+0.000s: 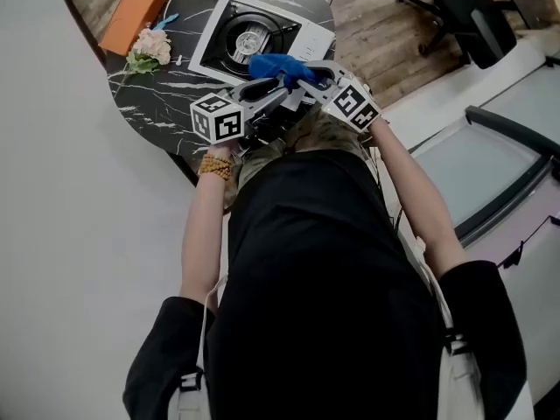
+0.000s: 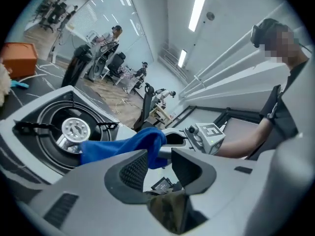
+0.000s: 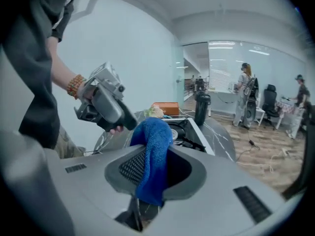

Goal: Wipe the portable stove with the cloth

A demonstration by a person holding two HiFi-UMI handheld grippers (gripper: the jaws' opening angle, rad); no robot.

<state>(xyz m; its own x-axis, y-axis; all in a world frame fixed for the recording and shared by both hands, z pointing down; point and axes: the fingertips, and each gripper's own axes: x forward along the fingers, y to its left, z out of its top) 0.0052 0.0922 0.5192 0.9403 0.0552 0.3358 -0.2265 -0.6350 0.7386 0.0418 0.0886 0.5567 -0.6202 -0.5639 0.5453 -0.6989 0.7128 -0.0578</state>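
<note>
The portable stove [image 1: 308,26], white with a round black burner, sits on the round black marble table [image 1: 162,103]. In the head view both grippers meet over the table's near edge, just in front of the stove. A blue cloth [image 1: 278,66] hangs between them. My right gripper [image 1: 304,74] is shut on the cloth [image 3: 152,151], which drapes over and down between its jaws. My left gripper [image 2: 160,163] stands open, its jaws apart with nothing pressed between them. The cloth [image 2: 118,146] trails past its left fingertip toward the stove [image 2: 74,129].
An orange box [image 1: 133,16] and a small bunch of flowers [image 1: 150,49] lie at the table's far left. A dark bottle [image 3: 201,107] stands beyond the stove. An office chair [image 1: 472,16] is on the wooden floor at the right; people stand far off.
</note>
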